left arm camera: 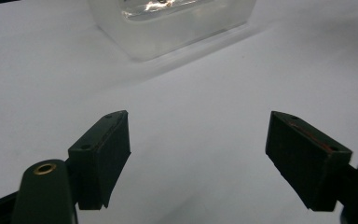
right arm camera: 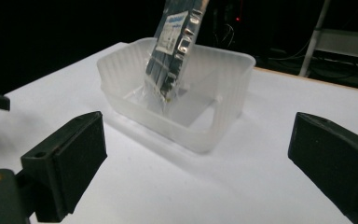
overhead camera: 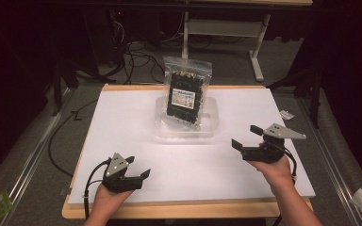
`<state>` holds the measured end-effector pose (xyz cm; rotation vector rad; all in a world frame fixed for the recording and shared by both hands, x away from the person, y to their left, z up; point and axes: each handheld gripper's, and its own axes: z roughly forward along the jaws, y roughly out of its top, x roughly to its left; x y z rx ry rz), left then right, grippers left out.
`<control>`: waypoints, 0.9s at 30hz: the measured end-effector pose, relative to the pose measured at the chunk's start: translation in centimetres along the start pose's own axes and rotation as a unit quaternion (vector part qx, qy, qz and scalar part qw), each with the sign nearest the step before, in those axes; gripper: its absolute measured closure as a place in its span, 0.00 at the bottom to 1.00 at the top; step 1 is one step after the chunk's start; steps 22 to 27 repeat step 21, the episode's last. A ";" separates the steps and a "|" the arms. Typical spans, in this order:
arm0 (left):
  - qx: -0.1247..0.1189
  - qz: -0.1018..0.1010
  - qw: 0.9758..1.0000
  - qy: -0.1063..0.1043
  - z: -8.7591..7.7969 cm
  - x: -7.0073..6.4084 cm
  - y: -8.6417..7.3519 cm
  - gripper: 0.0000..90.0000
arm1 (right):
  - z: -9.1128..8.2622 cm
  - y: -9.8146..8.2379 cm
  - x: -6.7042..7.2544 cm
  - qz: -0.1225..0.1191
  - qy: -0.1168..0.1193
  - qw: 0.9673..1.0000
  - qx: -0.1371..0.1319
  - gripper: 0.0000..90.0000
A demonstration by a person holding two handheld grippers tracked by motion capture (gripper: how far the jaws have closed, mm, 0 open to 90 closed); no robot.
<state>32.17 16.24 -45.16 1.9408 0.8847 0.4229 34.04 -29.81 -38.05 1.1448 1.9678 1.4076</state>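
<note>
Clear, tall plastic pouch of dark contents with a pale printed label (overhead camera: 185, 89), standing nearly upright inside a shallow translucent white plastic tub (overhead camera: 207, 128), leaning slightly against the tub's far wall; base of pouch resting on the tub floor, top rising well above the rim. Tub placed on the far middle part of the white-covered tabletop (overhead camera: 122, 132), wooden edge showing along the near and far borders.

Left tongs (overhead camera: 138, 167), black with a grey three-cornered plate on top, held in the left hand (overhead camera: 107, 197) near the front left part of the tabletop, aimed toward the tub, well apart from it. Jaws spread wide, nothing between them, bare white surface visible in the gap in the left gripper view (left arm camera: 198, 156), a corner of the tub (left arm camera: 168, 32) farther off.

Right tongs (overhead camera: 246, 136), same build, held in the right hand (overhead camera: 275, 170) at the right side of the tabletop, near the tub's right front corner but not touching it. Jaws likewise wide apart and empty (right arm camera: 198, 158); tub (right arm camera: 214, 135) and pouch (right arm camera: 175, 46) directly ahead in the right gripper view, pouch tilted within the tub.

Dark floor with black cables (overhead camera: 136, 59) and a light metal table frame (overhead camera: 257, 52) beyond the far edge.
</note>
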 end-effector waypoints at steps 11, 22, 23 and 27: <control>0.002 -0.010 1.000 0.007 0.1 0.0 -0.1 0.21 | -3.8 -7.8 0.3 0.002 -0.033 0.999 0.035 0.05; -0.003 -0.016 1.000 0.014 0.2 -0.2 0.1 0.20 | -3.1 -7.6 0.1 0.005 -0.022 0.999 0.026 0.03; -0.003 -0.016 1.000 0.014 0.2 -0.2 0.1 0.20 | -3.1 -7.6 0.1 0.005 -0.022 0.999 0.026 0.03; -0.003 -0.016 1.000 0.014 0.2 -0.2 0.1 0.20 | -3.1 -7.6 0.1 0.005 -0.022 0.999 0.026 0.03</control>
